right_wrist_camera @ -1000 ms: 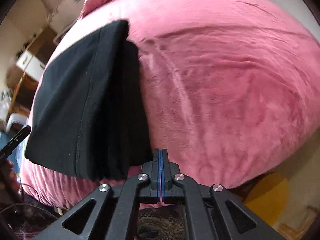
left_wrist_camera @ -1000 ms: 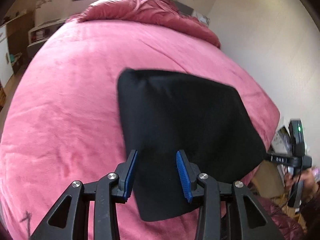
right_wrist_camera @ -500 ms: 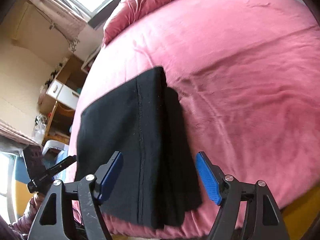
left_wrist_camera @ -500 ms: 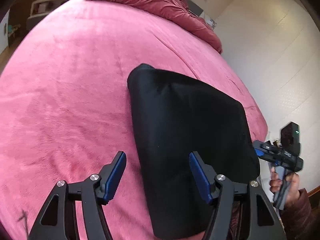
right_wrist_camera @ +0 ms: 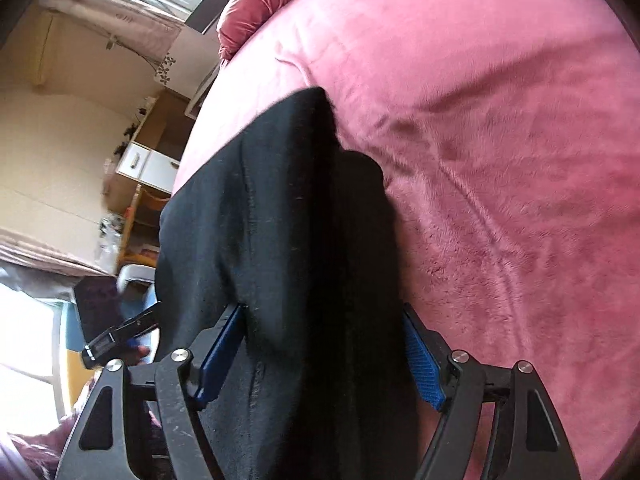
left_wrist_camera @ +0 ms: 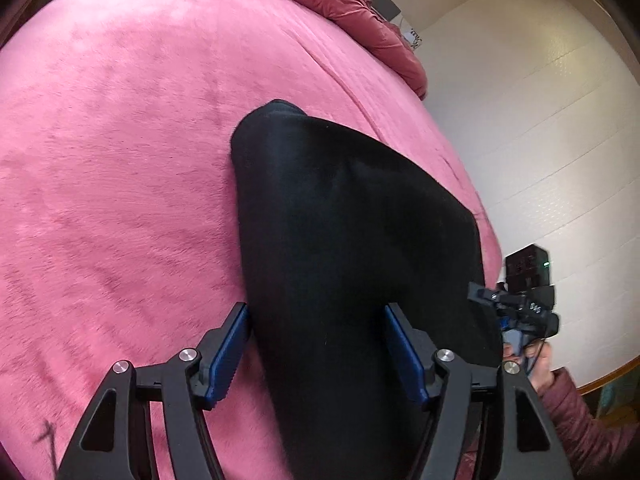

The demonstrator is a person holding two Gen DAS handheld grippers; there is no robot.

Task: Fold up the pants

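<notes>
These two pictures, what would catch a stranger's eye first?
A folded bundle of black pants lying on a big pink blanket that fills most of both views. Next, the blue-padded left claw and right claw, each standing wide open around the bundle's near end; their jaws have just been opening. Beyond, a crumpled darker pink duvet lies at the bed's far end.

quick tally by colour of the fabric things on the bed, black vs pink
black: 1, the folded pants
pink: 2, the bed cover and the bunched duvet at the far end
total: 3
</notes>
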